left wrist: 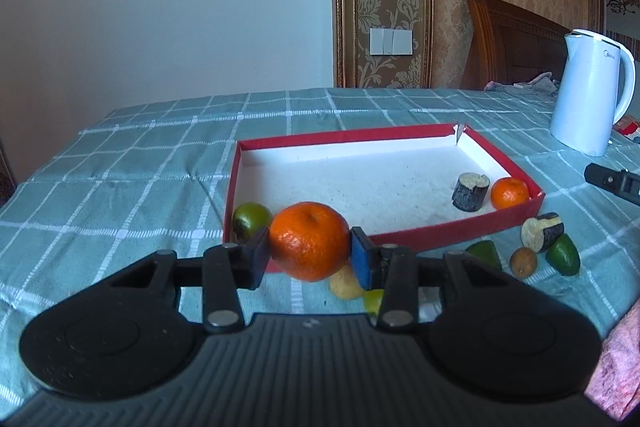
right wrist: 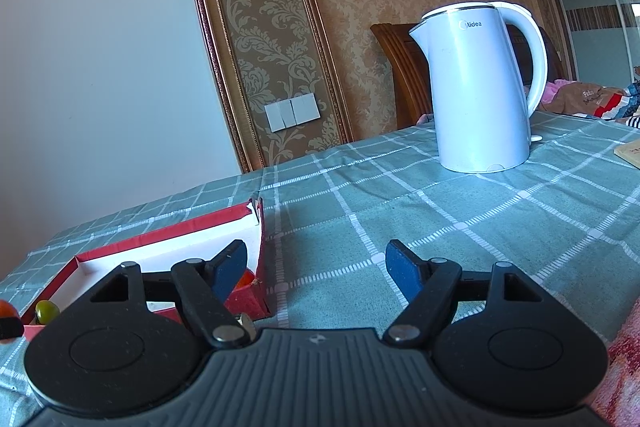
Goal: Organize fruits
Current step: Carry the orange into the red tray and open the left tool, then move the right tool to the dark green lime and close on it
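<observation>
Left claw (left wrist: 310,254) pinches an orange (left wrist: 309,241) between its blue pads at lower center of the left wrist view, raised over the near wall of the red box (left wrist: 420,233). Inside the box's right corner sit a small orange (left wrist: 509,192) and a dark cut piece (left wrist: 471,191), with more fruit (left wrist: 549,243) on the cloth (left wrist: 120,195) at right. Right claw (right wrist: 316,269) is spread wide over bare cloth, kettle (right wrist: 478,87) in the upper right.
</observation>
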